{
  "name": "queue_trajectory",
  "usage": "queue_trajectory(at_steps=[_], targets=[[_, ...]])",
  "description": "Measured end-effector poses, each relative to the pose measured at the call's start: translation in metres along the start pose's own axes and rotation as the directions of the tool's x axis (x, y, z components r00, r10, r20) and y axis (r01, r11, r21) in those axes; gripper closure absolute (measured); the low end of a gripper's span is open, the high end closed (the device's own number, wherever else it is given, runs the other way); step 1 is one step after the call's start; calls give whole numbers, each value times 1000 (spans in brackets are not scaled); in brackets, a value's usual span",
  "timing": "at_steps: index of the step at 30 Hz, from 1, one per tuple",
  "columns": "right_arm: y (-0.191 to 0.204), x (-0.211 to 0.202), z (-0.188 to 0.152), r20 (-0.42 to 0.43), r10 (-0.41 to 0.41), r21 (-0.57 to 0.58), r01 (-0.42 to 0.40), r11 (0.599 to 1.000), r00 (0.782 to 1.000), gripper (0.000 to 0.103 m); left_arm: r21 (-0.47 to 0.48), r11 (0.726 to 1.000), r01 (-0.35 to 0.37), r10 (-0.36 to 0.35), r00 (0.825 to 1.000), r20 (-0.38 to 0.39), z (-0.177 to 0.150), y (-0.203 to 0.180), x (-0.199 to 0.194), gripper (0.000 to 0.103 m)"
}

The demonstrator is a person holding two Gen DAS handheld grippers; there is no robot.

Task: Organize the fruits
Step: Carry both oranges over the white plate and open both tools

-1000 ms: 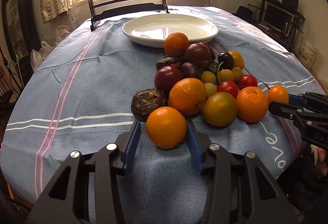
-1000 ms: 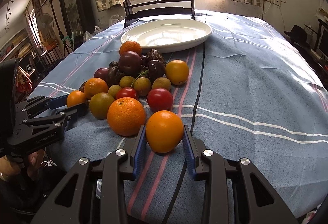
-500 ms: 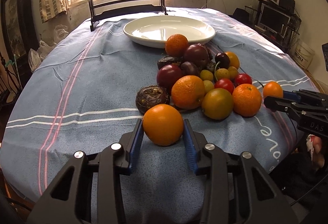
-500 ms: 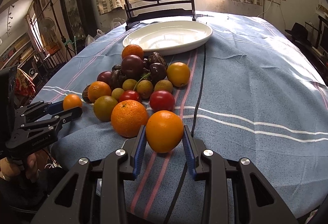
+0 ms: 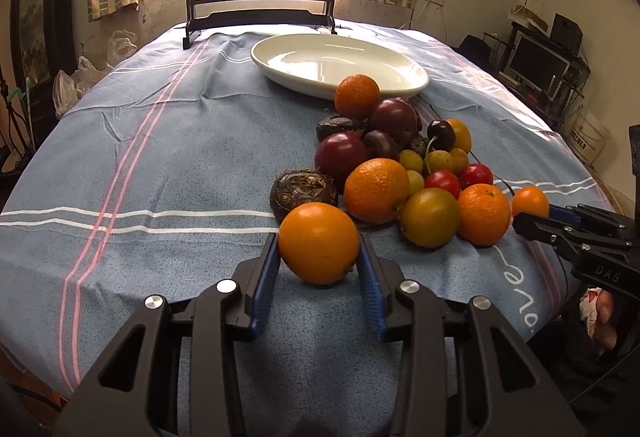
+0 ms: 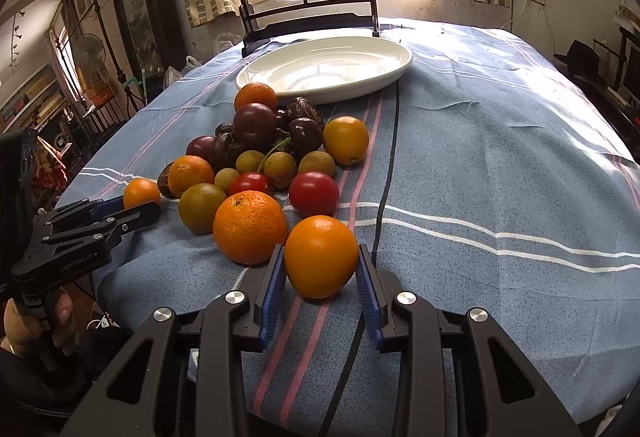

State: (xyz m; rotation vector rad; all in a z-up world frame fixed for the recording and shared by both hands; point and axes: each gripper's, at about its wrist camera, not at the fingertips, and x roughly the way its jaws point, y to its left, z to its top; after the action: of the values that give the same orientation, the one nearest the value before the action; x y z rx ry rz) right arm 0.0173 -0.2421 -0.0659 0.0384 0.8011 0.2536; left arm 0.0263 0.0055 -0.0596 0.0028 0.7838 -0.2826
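A smooth round orange fruit (image 5: 319, 249) is gripped by the left gripper (image 5: 319, 265), another round orange fruit (image 6: 321, 256) by the right gripper (image 6: 320, 269), with the shallow white oval plate (image 5: 416, 79) lying straight ahead beyond the heap.

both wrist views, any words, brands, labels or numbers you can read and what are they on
"DAS": on the black body of the right gripper, cut off at the frame edge.
"GenRobot.AI": on the black body of the left gripper, small and only roughly legible.
"ove" or similar: white lettering on the blue striped tablecloth, partly readable.
White bucket by the wall: dark print, too small to read.
Nothing else readable.
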Motion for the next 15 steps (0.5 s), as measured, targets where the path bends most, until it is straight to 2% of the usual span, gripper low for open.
queue_trajectory(at_steps=[4, 7, 12, 15], targets=[[-3, -4, 6, 8, 26, 11, -26, 1000, 1000, 68, 12, 1000, 4, -5, 998, 57, 11, -3, -18, 65], [-9, -10, 24, 25, 69, 33, -70, 997, 997, 68, 23, 1000, 20, -22, 997, 68, 33, -3, -19, 65], [-13, -16, 80, 86, 89, 19, -91, 996, 992, 68, 40, 999, 34, -37, 996, 75, 83, -3, -1, 65], [-15, -6, 116, 83, 122, 24, -124, 992, 989, 68, 47, 997, 55, -57, 997, 51, 118, -4, 23, 65]])
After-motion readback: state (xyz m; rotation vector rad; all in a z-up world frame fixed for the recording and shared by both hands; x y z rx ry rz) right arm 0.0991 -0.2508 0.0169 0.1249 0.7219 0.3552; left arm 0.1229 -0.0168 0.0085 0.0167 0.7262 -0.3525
